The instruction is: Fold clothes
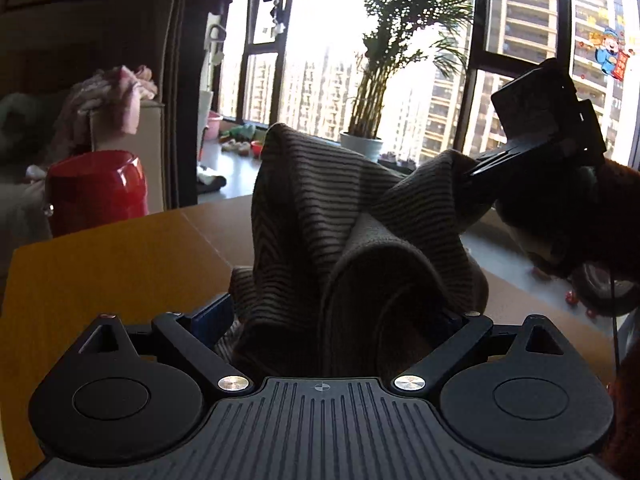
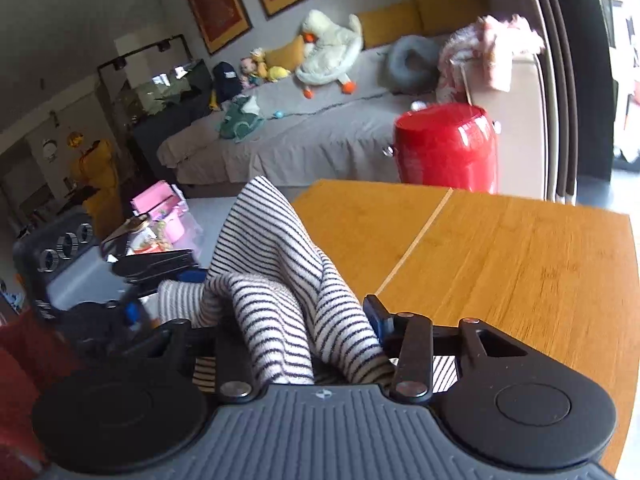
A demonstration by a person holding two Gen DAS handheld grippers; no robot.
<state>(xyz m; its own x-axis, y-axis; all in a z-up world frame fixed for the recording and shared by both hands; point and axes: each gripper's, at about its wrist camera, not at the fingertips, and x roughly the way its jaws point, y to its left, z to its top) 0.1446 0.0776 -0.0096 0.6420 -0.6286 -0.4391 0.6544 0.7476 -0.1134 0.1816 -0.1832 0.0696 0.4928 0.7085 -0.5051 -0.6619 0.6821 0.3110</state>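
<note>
A cream garment with thin dark stripes (image 1: 320,208) is bunched up above the wooden table (image 1: 100,280). My left gripper (image 1: 332,316) stands wide open, and a thick fold of the garment hangs between its fingers without being pinched. My right gripper (image 1: 474,170) comes in from the upper right, its fingertips shut on a raised edge of the cloth. In the right wrist view the striped garment (image 2: 280,280) fills the gap of my right gripper (image 2: 296,316), whose left finger is hidden behind the cloth. The left gripper (image 2: 162,294) is at the left of that view, beside the cloth.
A shiny red container (image 2: 446,148) stands past the table's far edge (image 2: 500,260), by a grey sofa (image 2: 300,128) with plush toys. A potted palm (image 1: 368,80) stands at the windows. A red sleeve (image 2: 16,360) shows at the lower left.
</note>
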